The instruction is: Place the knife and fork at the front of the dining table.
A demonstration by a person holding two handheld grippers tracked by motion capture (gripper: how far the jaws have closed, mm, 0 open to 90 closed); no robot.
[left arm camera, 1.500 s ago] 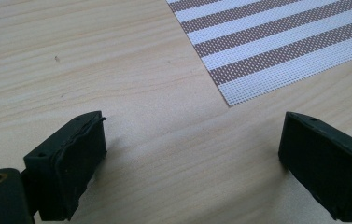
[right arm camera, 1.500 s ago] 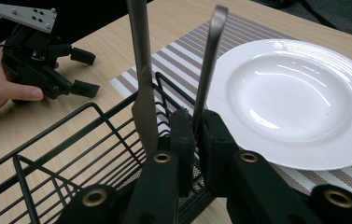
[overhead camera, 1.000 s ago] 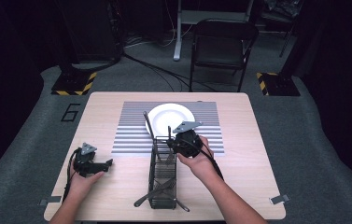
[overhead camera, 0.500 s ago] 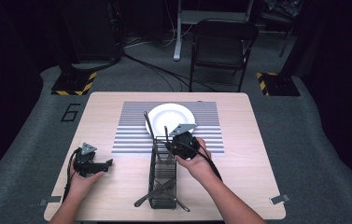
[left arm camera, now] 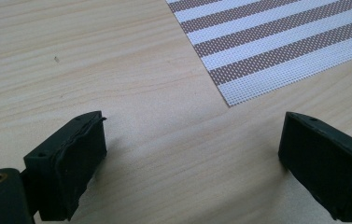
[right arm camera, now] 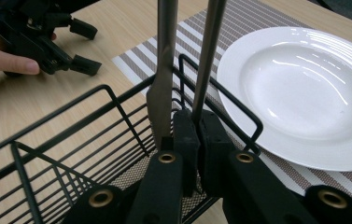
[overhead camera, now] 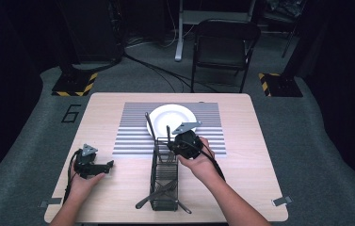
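A black wire basket [overhead camera: 165,174] stands on the wooden table in front of a white plate [overhead camera: 171,118] on a striped placemat [overhead camera: 133,132]. My right gripper [overhead camera: 173,146] is at the basket's far end. In the right gripper view it [right arm camera: 197,133] is shut on the thin stem of a metal utensil [right arm camera: 207,60] that stands up out of the basket [right arm camera: 71,154]. A second, flatter utensil [right arm camera: 163,79] stands just beside it, against the left jaw. My left gripper [overhead camera: 105,165] rests on the table at the left, open [left arm camera: 192,158] over bare wood.
More utensils [overhead camera: 158,192] lie across the basket's near end, sticking out past its sides. A black folding chair [overhead camera: 222,47] and cables are on the floor beyond the table. The plate [right arm camera: 304,93] lies close to the right of the held utensil.
My right gripper has shifted a little to the left at the basket's far end. The left gripper has stayed where it was.
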